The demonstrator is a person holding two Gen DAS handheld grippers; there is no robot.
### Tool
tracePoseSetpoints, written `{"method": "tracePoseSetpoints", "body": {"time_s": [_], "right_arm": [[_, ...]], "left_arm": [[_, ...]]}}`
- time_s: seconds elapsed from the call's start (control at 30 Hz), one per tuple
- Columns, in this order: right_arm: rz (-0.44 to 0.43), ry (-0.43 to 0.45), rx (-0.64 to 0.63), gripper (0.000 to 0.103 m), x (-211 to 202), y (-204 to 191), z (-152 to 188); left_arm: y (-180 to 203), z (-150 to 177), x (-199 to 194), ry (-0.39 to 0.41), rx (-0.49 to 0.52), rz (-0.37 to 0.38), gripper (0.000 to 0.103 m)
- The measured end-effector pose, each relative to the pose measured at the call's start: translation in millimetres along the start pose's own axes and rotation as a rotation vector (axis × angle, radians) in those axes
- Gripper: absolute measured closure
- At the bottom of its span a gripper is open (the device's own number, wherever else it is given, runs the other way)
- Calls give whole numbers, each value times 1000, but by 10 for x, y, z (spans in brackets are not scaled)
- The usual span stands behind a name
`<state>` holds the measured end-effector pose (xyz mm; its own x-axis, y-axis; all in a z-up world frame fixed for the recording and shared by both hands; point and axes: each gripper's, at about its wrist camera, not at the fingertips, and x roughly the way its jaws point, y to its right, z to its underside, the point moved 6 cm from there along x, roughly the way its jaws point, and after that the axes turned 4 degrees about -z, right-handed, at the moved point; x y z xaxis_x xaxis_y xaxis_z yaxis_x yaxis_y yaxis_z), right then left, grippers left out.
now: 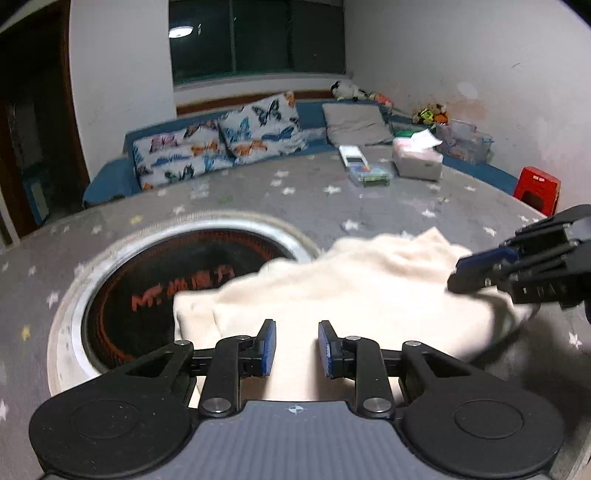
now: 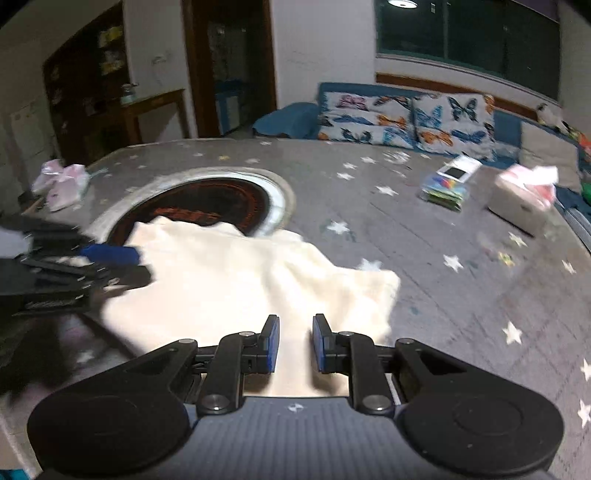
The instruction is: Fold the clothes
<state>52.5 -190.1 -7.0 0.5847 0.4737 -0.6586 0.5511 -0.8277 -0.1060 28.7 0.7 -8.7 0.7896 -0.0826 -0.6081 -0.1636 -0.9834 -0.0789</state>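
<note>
White plastered walls [image 1: 461, 55] are seen around the room, marked and stained near the right corner. A wide dark window [image 1: 258, 37] is set above a blue sofa [image 1: 110, 177], on which butterfly-print cushions [image 1: 218, 147] are propped. A round ceiling lamp [image 1: 180, 32] is reflected in the glass. A red plastic stool [image 1: 537, 188] is placed by the wall, and a dark wooden doorway [image 2: 229, 66] is visible.

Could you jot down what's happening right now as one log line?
task: fold clothes | left gripper: open over cream garment | right gripper: open, same garment | table
</note>
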Motion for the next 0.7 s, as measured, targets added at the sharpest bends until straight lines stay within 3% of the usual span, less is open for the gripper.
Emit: {"method": "tracePoseSetpoints", "body": {"time_s": [0.33, 0.4, 0.53, 0.7], "right_arm": [[-10, 48, 123, 81, -69, 326, -74], [40, 34, 127, 80, -45, 439, -57], [45, 12, 140, 80, 21, 512, -12], [46, 23, 105, 99, 37, 452, -15]], "left_arm": [[-137, 47, -53, -2, -47, -24, 73], [-87, 30, -89, 8, -41, -16, 72], [117, -26, -190, 36, -23, 46, 72], [498, -109, -210, 64, 52, 144, 72]]}}
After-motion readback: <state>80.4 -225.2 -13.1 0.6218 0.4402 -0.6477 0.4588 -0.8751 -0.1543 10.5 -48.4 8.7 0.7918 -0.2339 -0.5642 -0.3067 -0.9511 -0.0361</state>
